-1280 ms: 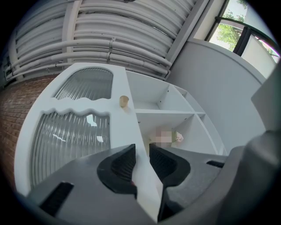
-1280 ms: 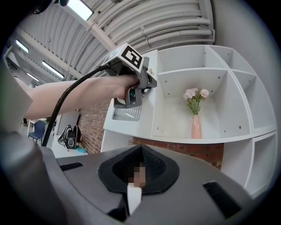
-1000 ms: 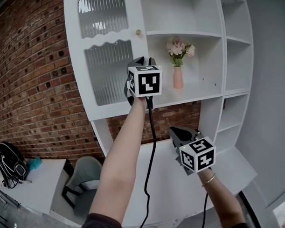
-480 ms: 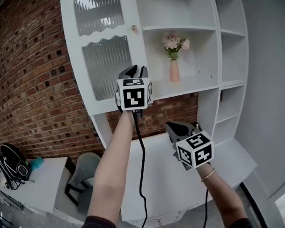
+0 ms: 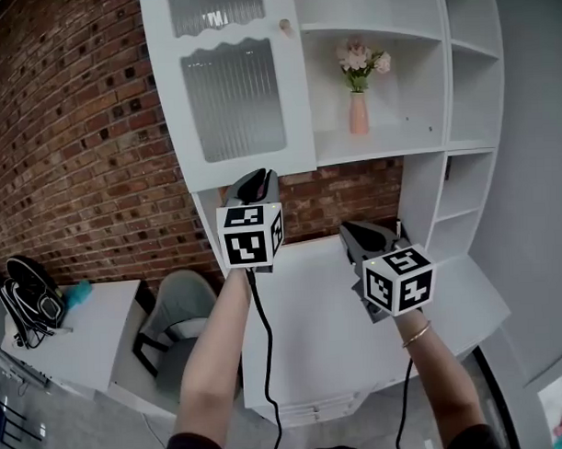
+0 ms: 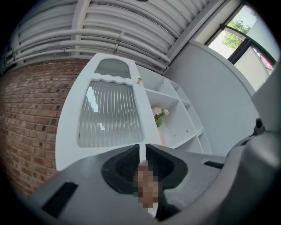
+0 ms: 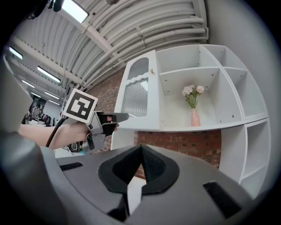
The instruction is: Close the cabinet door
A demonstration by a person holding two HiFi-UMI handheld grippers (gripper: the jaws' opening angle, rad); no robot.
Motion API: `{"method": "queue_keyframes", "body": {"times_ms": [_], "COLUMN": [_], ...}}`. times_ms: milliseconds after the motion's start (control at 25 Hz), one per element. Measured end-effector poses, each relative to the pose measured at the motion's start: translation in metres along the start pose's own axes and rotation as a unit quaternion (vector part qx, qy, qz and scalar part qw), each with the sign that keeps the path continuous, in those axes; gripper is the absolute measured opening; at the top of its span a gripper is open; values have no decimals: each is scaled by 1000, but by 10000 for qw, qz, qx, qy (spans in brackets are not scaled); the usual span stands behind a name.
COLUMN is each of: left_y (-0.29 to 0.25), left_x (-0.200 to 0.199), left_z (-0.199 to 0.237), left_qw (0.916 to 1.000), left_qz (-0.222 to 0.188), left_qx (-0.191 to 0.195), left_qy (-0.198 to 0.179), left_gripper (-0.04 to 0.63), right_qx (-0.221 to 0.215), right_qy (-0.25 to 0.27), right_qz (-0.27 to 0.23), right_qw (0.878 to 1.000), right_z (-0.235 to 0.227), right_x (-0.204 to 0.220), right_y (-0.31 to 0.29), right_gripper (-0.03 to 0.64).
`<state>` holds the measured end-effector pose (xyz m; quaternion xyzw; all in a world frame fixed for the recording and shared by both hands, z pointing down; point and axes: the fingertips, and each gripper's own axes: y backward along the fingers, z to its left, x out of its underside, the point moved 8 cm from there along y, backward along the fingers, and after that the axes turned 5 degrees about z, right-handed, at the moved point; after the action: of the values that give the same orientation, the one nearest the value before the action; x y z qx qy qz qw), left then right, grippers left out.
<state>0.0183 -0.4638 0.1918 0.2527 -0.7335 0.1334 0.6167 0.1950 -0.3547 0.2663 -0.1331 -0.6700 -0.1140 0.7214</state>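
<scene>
The white cabinet door [image 5: 235, 92] has two ribbed glass panes and a small knob [image 5: 284, 26] on its right edge. It lies against the cabinet front over the left compartment; I cannot tell whether it is fully flush. My left gripper [image 5: 257, 176] hangs below the door's bottom edge, apart from it, pointing at the brick wall. Its jaws [image 6: 143, 150] are closing to a narrow slit with nothing between them. My right gripper [image 5: 355, 228] is lower right over the desk, shut and empty [image 7: 141, 147]. In the right gripper view the door [image 7: 138, 94] rises behind the left gripper [image 7: 120, 117].
A pink vase of flowers [image 5: 358, 106] stands on the open shelf right of the door. Below is a white desk [image 5: 321, 328], with a grey chair [image 5: 178, 315] at its left. A brick wall [image 5: 76, 162] runs behind, and a side table [image 5: 74, 350] holds a black bag.
My left gripper has dropped from in front of the door's lower pane to below the cabinet's bottom edge. The right gripper has hardly moved. The door looks unchanged.
</scene>
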Motion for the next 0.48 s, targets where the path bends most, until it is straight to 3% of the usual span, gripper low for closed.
{"method": "queue_keyframes", "body": {"times_ms": [480], "left_y": [69], "left_x": [57], "left_z": [-5], "left_qw": [9995], "left_qz": [324], "left_qx": [70], "left_qy": [-9], "left_gripper": [51], "right_qx": [-37], "right_qy": [-183], "right_qz": [57], "right_qw": [9998], "right_z": [23], "right_x": [24], "right_y": [21], "right_gripper": [2]}}
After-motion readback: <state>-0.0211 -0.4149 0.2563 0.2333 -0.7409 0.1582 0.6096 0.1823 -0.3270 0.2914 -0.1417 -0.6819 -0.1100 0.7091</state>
